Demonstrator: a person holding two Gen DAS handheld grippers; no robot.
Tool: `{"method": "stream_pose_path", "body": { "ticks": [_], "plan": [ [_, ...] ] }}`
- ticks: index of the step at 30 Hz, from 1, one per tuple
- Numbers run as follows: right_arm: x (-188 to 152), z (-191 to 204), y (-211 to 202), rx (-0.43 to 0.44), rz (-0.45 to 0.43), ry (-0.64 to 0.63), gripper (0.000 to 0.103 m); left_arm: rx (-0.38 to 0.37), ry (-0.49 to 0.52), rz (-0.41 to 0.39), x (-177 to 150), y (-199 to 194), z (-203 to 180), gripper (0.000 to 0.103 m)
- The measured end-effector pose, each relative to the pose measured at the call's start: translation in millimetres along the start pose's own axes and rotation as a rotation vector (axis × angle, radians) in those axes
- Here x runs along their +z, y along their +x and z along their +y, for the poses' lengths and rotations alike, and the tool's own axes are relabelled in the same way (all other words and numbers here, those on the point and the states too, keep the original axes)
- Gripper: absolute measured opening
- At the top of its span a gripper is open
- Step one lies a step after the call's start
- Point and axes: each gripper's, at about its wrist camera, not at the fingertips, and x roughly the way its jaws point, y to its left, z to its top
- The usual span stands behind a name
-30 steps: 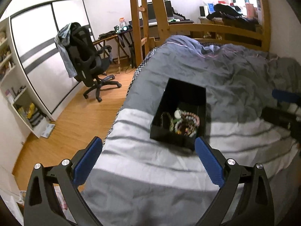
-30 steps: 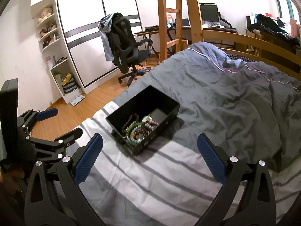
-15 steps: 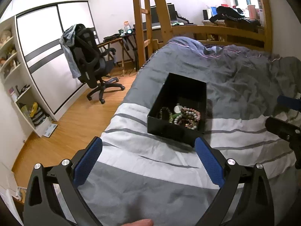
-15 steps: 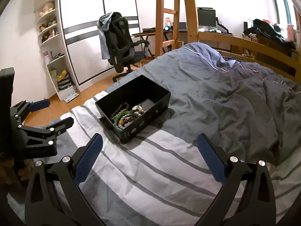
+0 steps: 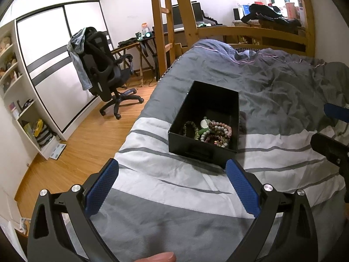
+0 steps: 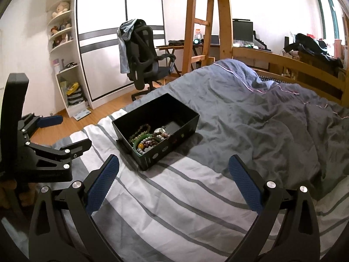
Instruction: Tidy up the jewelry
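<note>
Short of the black box (image 5: 205,135) on the striped duvet (image 5: 174,196), my left gripper (image 5: 172,185) and right gripper (image 6: 173,179) both hang spread wide, empty; beaded bracelets (image 5: 214,132) fill the box's near end.

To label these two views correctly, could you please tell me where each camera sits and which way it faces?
Left wrist: on the open left gripper, looking across the bed at the black box of bracelets; a fingertip and the right gripper show.
Right wrist: on the open right gripper, facing the box from its right; the left gripper shows at left.
Shared: box, bed, office chair.
</note>
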Motion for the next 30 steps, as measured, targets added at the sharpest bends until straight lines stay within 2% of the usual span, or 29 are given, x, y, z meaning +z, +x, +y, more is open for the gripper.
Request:
{"method": "stream_pose_path", "body": {
  "ticks": [30],
  "plan": [
    [-3.8,4.4,0.9,0.017,0.021,-0.011,0.099,0.003,0.024,0.005,-0.2,3.2,-5.2,0.097]
  ]
}}
